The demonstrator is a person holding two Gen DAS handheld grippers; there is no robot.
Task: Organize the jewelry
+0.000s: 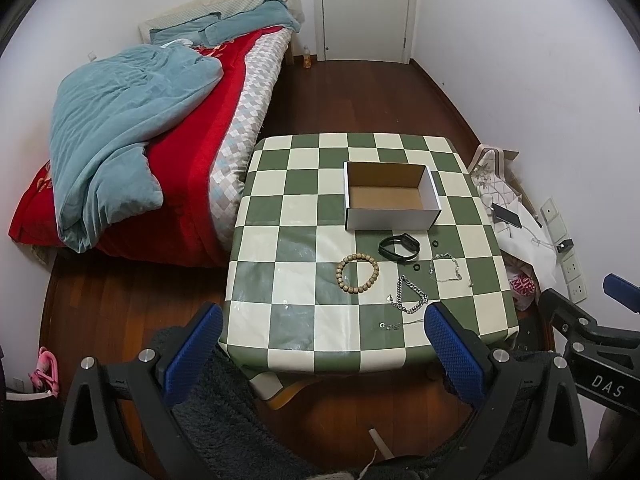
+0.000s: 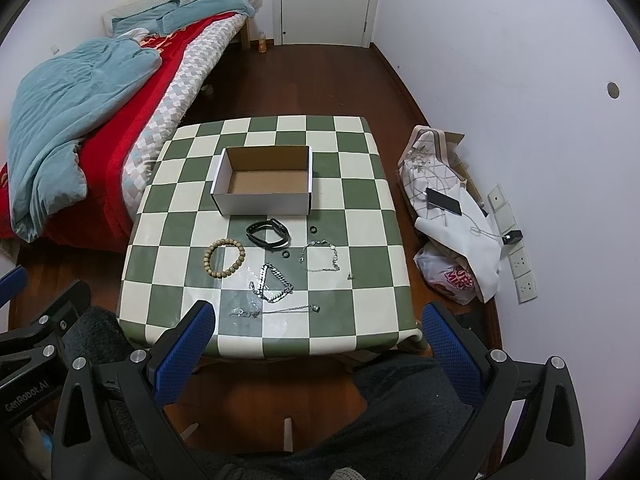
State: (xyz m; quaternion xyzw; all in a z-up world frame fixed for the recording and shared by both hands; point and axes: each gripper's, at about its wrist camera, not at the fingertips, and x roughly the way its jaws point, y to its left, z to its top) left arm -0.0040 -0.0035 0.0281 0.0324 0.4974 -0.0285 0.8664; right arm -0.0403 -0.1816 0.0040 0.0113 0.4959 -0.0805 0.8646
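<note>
An empty open white cardboard box (image 1: 390,196) (image 2: 264,184) stands on the green-and-white checked table (image 1: 280,240) (image 2: 360,248). In front of it lie a black band (image 1: 399,246) (image 2: 269,233), a wooden bead bracelet (image 1: 357,272) (image 2: 224,258), a heavy silver chain (image 1: 412,300) (image 2: 274,283), a thin silver bracelet (image 1: 446,268) (image 2: 320,257), a fine chain (image 1: 394,325) (image 2: 276,310) and two small black rings (image 1: 435,243) (image 2: 313,229). My left gripper (image 1: 322,316) and right gripper (image 2: 318,314) are open and empty, held back over the table's near edge.
A bed (image 1: 160,128) with a blue quilt stands left of the table. Bags, a phone (image 2: 444,201) and wall sockets sit on the floor at the right. A closed door (image 1: 366,8) is at the far wall. The right gripper's body (image 1: 592,332) shows beside the left one.
</note>
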